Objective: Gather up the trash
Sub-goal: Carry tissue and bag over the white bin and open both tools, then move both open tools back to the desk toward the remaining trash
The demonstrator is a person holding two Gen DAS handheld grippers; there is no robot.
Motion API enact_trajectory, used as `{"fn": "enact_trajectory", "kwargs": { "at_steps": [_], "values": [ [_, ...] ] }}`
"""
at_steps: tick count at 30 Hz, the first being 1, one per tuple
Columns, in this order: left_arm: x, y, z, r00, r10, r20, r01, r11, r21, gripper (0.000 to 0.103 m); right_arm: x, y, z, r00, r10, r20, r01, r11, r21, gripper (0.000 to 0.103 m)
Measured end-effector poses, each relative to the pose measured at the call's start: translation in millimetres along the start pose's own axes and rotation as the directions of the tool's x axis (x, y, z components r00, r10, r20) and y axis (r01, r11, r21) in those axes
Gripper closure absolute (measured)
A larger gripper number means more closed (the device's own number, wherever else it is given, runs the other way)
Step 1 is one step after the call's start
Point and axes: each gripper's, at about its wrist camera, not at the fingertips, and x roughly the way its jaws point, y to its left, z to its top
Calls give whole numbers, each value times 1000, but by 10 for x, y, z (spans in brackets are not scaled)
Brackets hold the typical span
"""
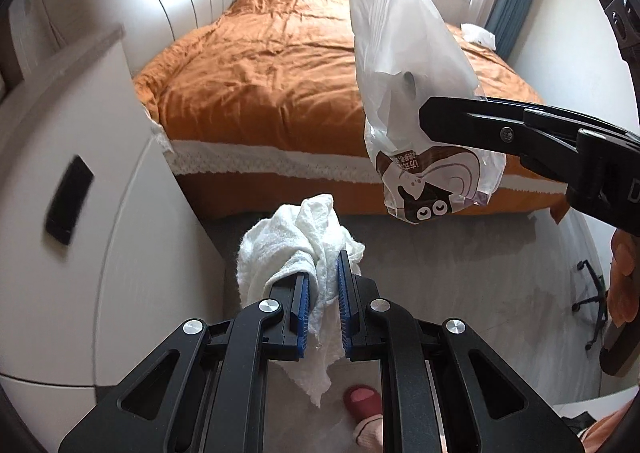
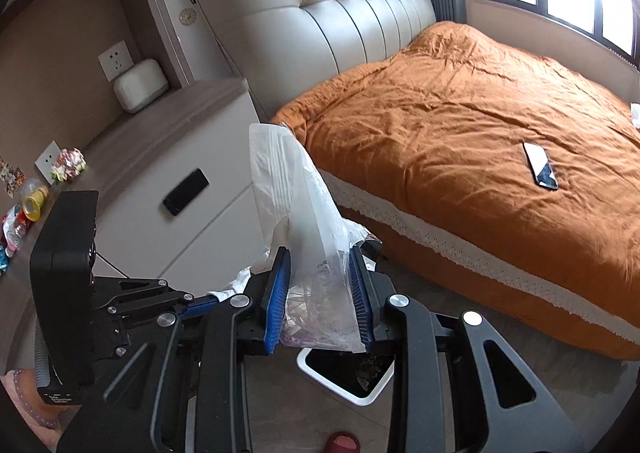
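Left gripper (image 1: 324, 285) has its blue-padded fingers (image 1: 303, 303) pinching a crumpled white tissue (image 1: 298, 249), held in the air above the grey floor (image 1: 460, 273) beside the white nightstand (image 1: 100, 233). Right gripper (image 2: 320, 285) fingers (image 2: 277, 293) are clamped on a clear plastic wrapper (image 2: 304, 213), bag standing upright between the pads; in the left view the same wrapper (image 1: 404, 65) shows a brown cartoon print at its lower end. White-rimmed trash bin (image 2: 320, 375) sits on the floor directly under the right gripper. Orange bed (image 2: 480, 133) behind, phone (image 2: 541, 165) lying on it. More wrappers (image 2: 68, 167) on the table at left.
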Motion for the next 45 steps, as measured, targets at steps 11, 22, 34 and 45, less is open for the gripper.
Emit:
{"fn": "enact_trajectory", "kwargs": {
  "at_steps": [11,22,34,45],
  "values": [
    [1695,240,-726,989,-75,-130,70,997,-42,90,1516,-553,-967,985,18,-171,-13,999,32,71],
    [2461,407,-1104,985,-50,-167,43,998,-47,5,2143,-800,-1572,962,-36,-271,54,997,59,4],
    [1563,357,-716,995,-49,-86,42,996,-80,5,1582,-431,-947,984,-44,-170,54,997,52,4],
    [268,227,-222,999,10,52,-6,996,-84,5,512,-145,-317,999,-35,-33,37,997,62,4]
  ]
}}
